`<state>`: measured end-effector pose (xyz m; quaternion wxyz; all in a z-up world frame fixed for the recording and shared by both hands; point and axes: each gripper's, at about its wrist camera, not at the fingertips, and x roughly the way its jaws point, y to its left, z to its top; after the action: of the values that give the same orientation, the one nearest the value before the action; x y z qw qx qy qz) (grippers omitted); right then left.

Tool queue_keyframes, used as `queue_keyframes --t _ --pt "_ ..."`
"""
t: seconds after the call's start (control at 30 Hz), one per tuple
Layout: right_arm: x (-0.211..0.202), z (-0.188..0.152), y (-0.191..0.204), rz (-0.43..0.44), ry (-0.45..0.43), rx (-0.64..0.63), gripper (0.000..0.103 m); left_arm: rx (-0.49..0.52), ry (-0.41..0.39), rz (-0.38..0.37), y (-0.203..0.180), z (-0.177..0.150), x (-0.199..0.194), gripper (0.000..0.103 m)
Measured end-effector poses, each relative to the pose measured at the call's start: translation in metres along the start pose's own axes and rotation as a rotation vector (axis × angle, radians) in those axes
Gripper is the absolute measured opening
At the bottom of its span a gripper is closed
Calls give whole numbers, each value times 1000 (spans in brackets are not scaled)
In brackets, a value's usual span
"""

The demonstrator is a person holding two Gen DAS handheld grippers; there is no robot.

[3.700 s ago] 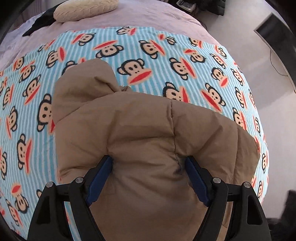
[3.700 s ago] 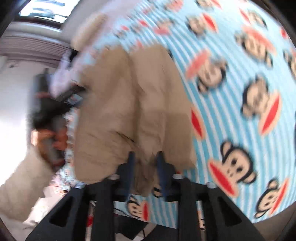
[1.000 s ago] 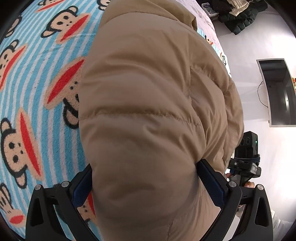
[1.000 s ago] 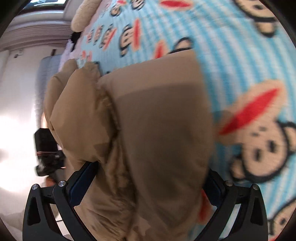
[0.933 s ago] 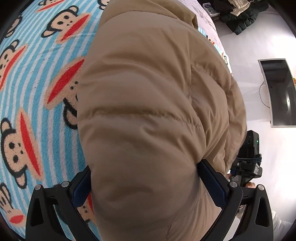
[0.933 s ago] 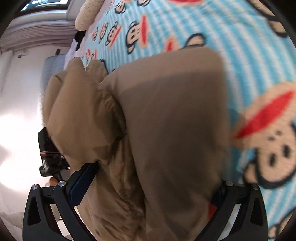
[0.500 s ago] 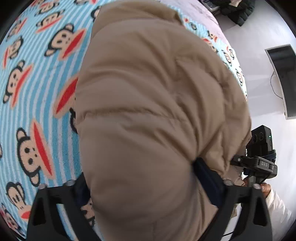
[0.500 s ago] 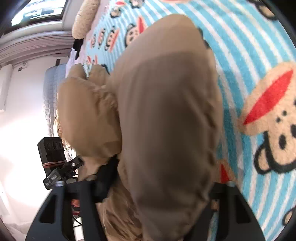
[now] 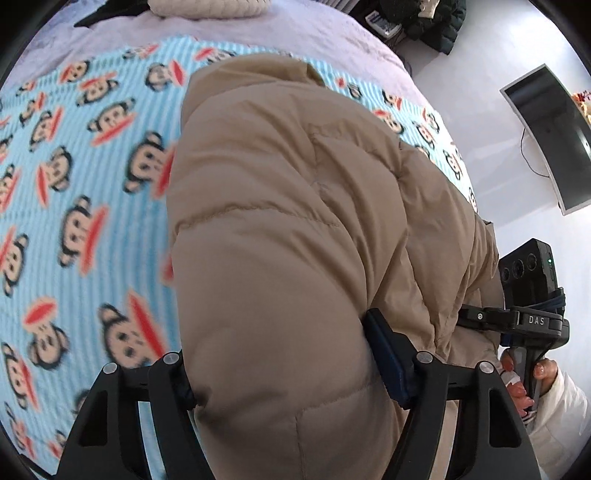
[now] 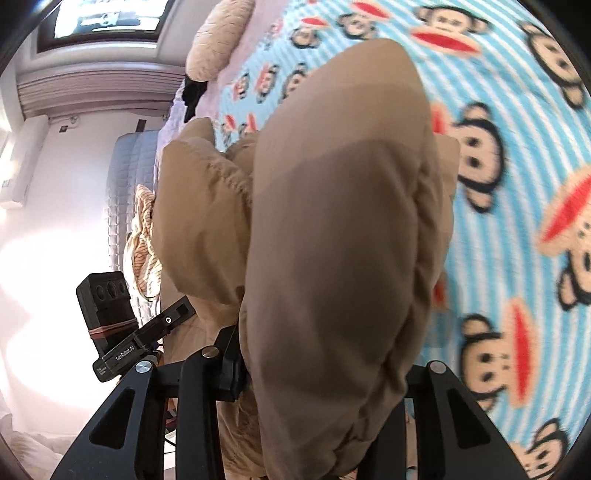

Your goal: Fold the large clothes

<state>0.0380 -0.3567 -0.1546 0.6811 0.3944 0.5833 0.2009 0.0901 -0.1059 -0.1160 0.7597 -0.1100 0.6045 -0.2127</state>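
Note:
A puffy tan jacket [image 9: 280, 206] lies bunched on a blue striped monkey-print blanket [image 9: 85, 177]. My left gripper [image 9: 284, 354] is shut on a thick fold of the jacket, which bulges between its blue-padded fingers [image 9: 384, 350]. In the right wrist view my right gripper [image 10: 325, 365] is shut on another thick fold of the same jacket [image 10: 343, 221], which hides most of the fingers. Each gripper shows in the other's view, the right one [image 9: 532, 299] at the jacket's right side, the left one [image 10: 125, 325] at its left.
The blanket [image 10: 524, 155] covers a bed with a lilac sheet [image 9: 258, 33] and a cream pillow [image 9: 207, 7] at the far end. A monitor [image 9: 550, 133] stands at the white wall on the right. Dark clothes [image 9: 424, 18] lie on the floor beyond the bed.
Both grippers have narrowed onto the jacket folds and lifted back, so more of the blanket and bed shows. The jacket bundle has risen with them.

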Motion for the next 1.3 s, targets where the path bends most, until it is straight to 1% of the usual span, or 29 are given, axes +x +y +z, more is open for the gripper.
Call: queue_keyframes --t 0.07,0.17,0.27,0.4,0.5,0.57,0.67,0.73,0.8,0.83,0.87,0.9,1.0,1.03,1.07,1.13,1.2,1.27,1.3 --pt "11 2 17 -9 -10 -17 40 0 -15 5 15 7 -11 74" --pt "28 1 39 -18 -30 -28 40 -2 -28 4 50 16 -30 74" --pt "61 3 68 -10 -38 -37 40 -2 -38 17 85 25 -49 74" --pt "100 10 95 11 -30 -48 40 -8 -60 51 141 38 -80 74" --pt "135 19 115 26 -19 -65 40 -22 -87 85 175 49 -95 74" --pt "149 24 121 26 -15 -78 40 -37 -107 109 201 58 -102 74" --pt "178 37 132 19 -14 -86 40 -64 -128 129 231 70 -99 74" --pt "194 46 133 -17 -10 -90 41 -71 -139 168 252 74 -91 74" --pt "210 49 132 -72 1 -78 44 -90 -117 188 269 76 -76 75" --pt "217 50 130 -103 7 -66 49 -113 -89 190 277 75 -66 76" --pt "221 50 126 -132 10 -56 52 -138 -66 188 286 74 -58 79" --pt "222 49 122 -149 8 -47 57 -155 -66 180 294 72 -53 80" --pt "211 42 120 -193 8 -30 59 -138 -85 163 298 68 -53 80" --pt "204 40 122 -220 10 -39 59 -133 -85 162 299 67 -53 80" --pt "192 35 126 -278 2 -63 59 -132 -83 162 299 67 -53 80" --pt "174 33 139 -336 -37 -107 59 -139 -77 162 300 70 -53 80" --pt "145 20 150 -400 -104 -161 59 -142 -74 161 301 71 -52 80" --pt "127 9 166 -422 -147 -213 58 -138 -77 163 299 71 -52 80" --pt "119 1 173 -413 -159 -244 51 -137 -81 164 300 71 -51 80"
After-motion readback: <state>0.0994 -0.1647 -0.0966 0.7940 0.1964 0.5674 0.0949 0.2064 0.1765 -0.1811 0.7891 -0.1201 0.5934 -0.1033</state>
